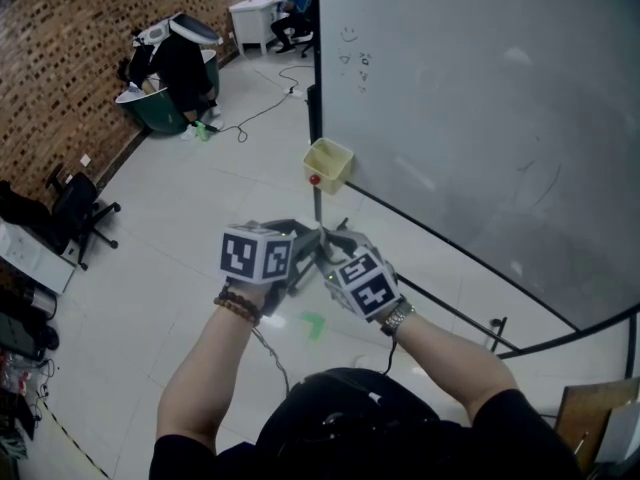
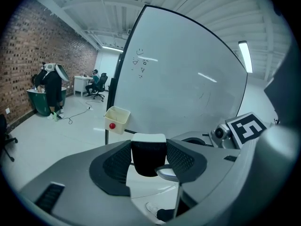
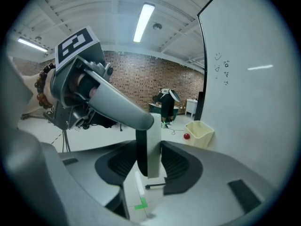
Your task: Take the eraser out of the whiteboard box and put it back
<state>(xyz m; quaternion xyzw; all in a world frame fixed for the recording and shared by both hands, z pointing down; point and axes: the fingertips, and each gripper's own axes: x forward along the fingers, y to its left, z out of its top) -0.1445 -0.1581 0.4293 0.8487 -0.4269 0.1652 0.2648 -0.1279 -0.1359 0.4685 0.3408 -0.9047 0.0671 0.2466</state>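
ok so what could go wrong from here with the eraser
Dropped handover: the eraser is pinched in the left hand-held gripper while the right hand-held gripper only brackets it, over the floor. Releasing early likely drops it. Also, the yellow box sits well ahead, so a loose grip could slip on the way.

The whiteboard [image 1: 480, 98] fills the upper right of the frame, with the box [image 1: 328, 164] at its lower left corner, near centre. Just below the box the left tool [image 2: 149, 166] and right tool [image 3: 149, 161] meet, the eraser [image 2: 148, 149] between both.
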